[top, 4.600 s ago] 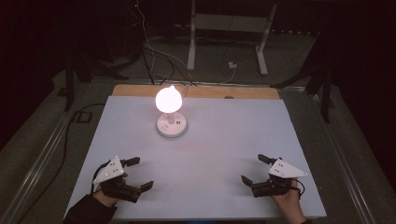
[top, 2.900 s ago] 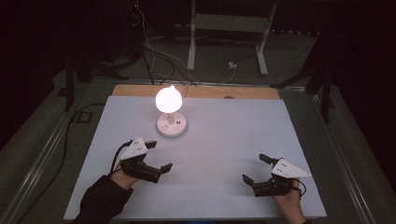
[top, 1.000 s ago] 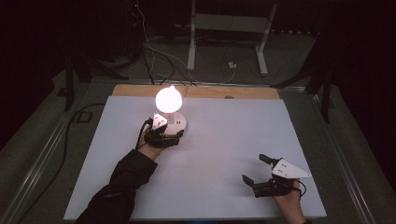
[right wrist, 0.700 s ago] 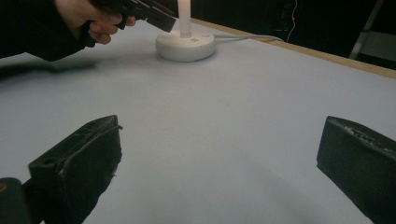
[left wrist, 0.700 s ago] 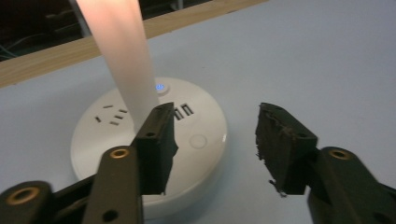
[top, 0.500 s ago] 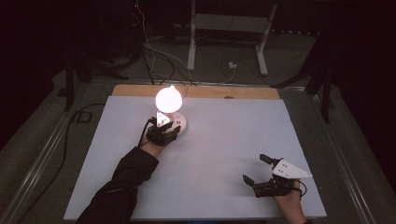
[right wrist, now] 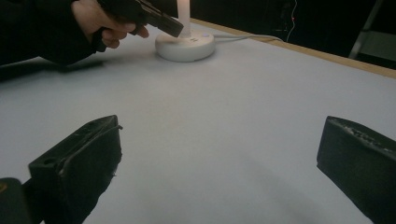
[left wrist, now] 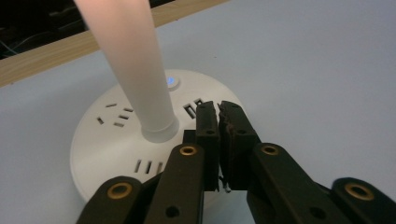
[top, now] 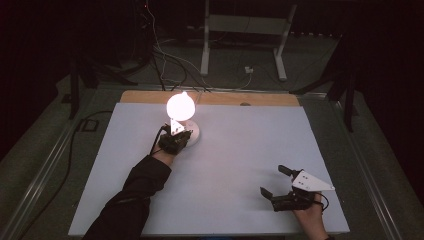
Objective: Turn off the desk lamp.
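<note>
The left tongs (left wrist: 219, 122), pressed together and empty, should press gently on the lamp base (left wrist: 107, 154), while the right tongs (right wrist: 219, 172) rest wide.

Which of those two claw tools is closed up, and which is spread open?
The left gripper, at the lamp base, has its jaws pressed together. The right gripper, near the table's front edge, is spread wide.
</note>
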### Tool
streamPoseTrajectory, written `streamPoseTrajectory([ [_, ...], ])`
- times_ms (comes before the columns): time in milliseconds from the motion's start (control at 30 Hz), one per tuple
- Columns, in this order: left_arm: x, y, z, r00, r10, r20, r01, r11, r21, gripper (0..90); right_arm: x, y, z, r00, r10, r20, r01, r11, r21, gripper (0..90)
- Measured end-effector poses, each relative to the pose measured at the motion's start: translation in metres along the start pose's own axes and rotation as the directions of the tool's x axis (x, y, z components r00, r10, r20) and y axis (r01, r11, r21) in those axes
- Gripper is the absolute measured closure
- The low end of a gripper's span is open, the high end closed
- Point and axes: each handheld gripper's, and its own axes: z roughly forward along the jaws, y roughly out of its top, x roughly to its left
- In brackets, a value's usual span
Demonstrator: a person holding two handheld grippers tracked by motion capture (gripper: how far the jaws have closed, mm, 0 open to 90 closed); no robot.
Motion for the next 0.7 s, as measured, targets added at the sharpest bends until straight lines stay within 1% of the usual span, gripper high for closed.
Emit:
streamPoseTrajectory([
  [33,0.0006,0.0002,0.0011,1.0,0.002,-0.004,-0.002,1.0,0.001,89.6,-0.0001,0.0,0.0,1.0,0.0,0.0,0.0,1.0,0.0,0.0],
  [167,0.0017,-0.0006,0.0029,1.0,0.001,-0.004,-0.001,1.0,0.002,90.0,-0.0002,-0.0002,-0.0002,1.0,0.001,0.001,-0.001,1.0,0.001,0.0],
  [200,0.0018,-0.0017,0.0044,1.0,-0.004,0.005,0.004,1.0,0.001,90.0,-0.0003,-0.0002,-0.0002,1.0,0.001,0.001,-0.001,1.0,0.0,0.0],
  [300,0.0004,-0.0014,0.006,0.9999,0.011,0.006,-0.011,0.9999,0.002,90.0,-0.0005,-0.0002,-0.0003,1.0,0.002,0.001,-0.002,1.0,0.0,0.0],
  [433,-0.0002,-0.002,0.0083,0.9999,0.017,0.004,-0.017,0.9998,0.006,90.0,-0.0005,-0.0002,-0.0005,1.0,0.001,0.002,-0.001,1.0,0.0,0.0],
  [500,0.0006,-0.0028,0.0089,0.9999,0.015,0.0,-0.015,0.9999,0.008,90.0,-0.0005,-0.0001,-0.0007,1.0,0.002,0.002,-0.002,1.0,0.0,0.0],
  [667,0.0013,-0.003,0.0088,0.9999,0.009,0.006,-0.009,0.9999,0.008,90.0,-0.0008,-0.0002,-0.0008,1.0,0.003,0.002,-0.003,1.0,0.0,0.0],
  [700,0.0007,-0.0028,0.0088,0.9998,0.021,0.004,-0.021,0.9997,0.01,90.0,-0.0009,-0.0003,-0.0007,1.0,0.002,0.002,-0.002,1.0,0.0,0.0],
])
